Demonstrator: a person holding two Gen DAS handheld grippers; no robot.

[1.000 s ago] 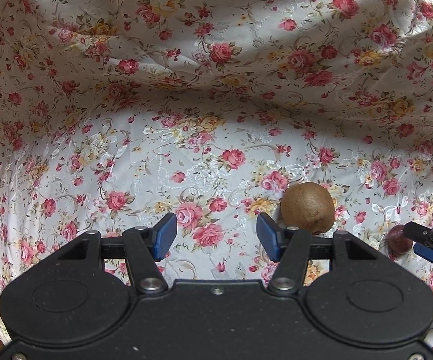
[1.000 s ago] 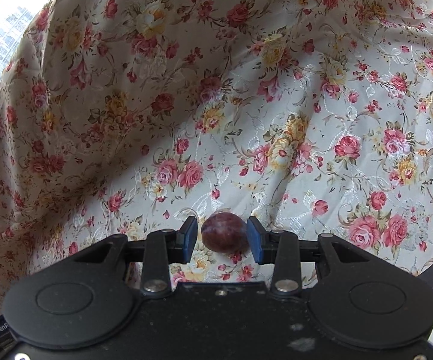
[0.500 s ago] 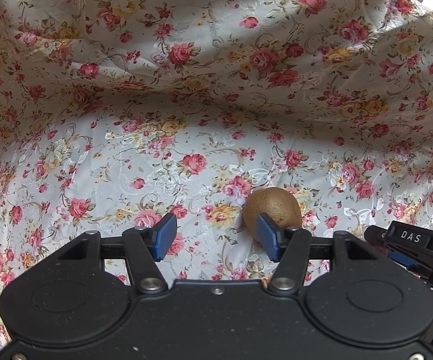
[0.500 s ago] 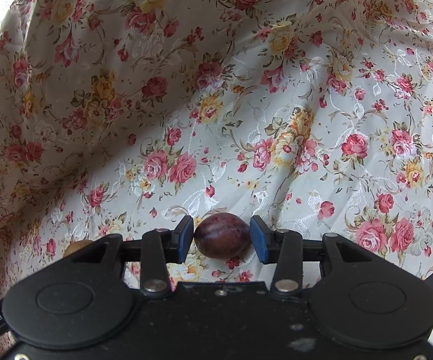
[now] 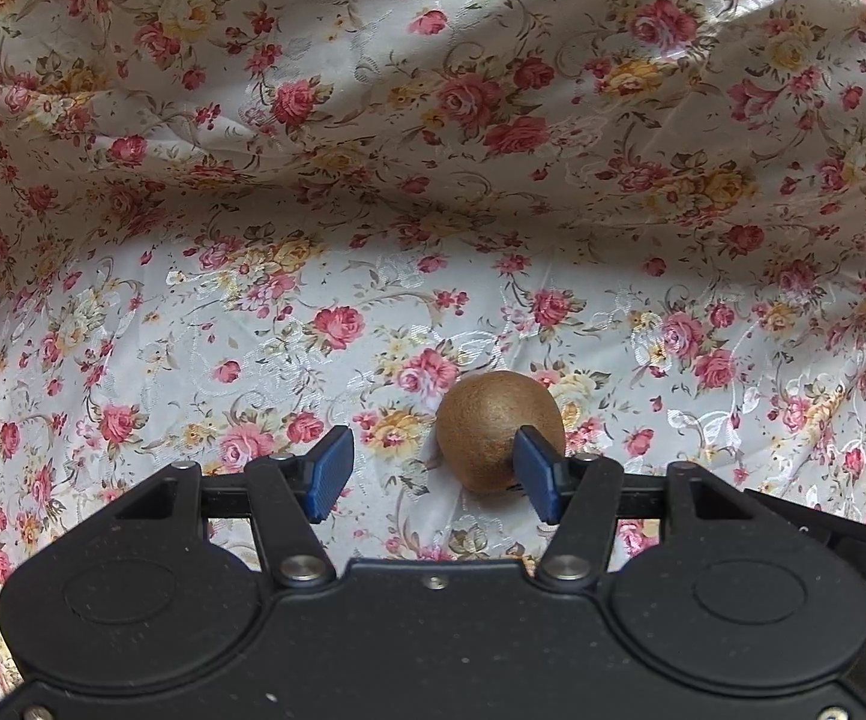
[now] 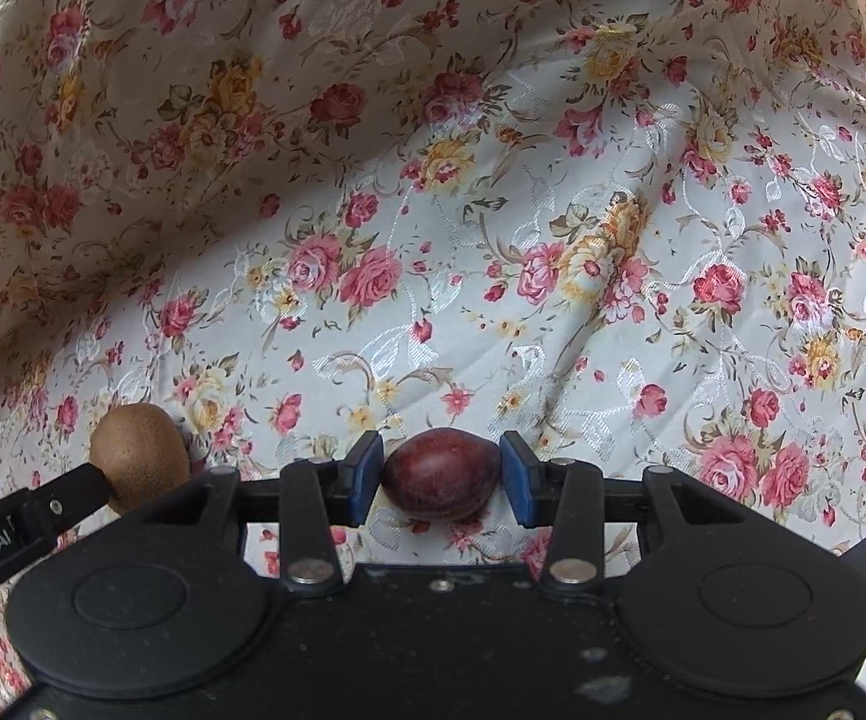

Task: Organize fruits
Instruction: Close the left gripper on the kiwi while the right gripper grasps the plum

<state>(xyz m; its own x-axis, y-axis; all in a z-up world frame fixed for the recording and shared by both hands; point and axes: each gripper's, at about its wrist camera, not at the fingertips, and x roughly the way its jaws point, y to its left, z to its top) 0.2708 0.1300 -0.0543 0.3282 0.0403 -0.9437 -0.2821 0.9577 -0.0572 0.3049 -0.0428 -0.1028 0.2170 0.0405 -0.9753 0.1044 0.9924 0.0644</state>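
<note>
Currently on your floral cloth (image 5: 372, 312): one kiwi (image 5: 496, 429), lying loose, your left gripper (image 5: 429, 477) spread wide with only its right pad against it; one plum (image 6: 442, 474), your right gripper (image 6: 442, 477) closed around it. No sorting container is visible, so by appearance the organizing has barely begun and both fruits remain unplaced.

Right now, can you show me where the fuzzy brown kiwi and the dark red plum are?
kiwi (image 5: 496, 429): left wrist view, middle of its brown skin.
plum (image 6: 442, 474): right wrist view, middle of its dark red skin, between the hand-held gripper's blue pads.
</note>
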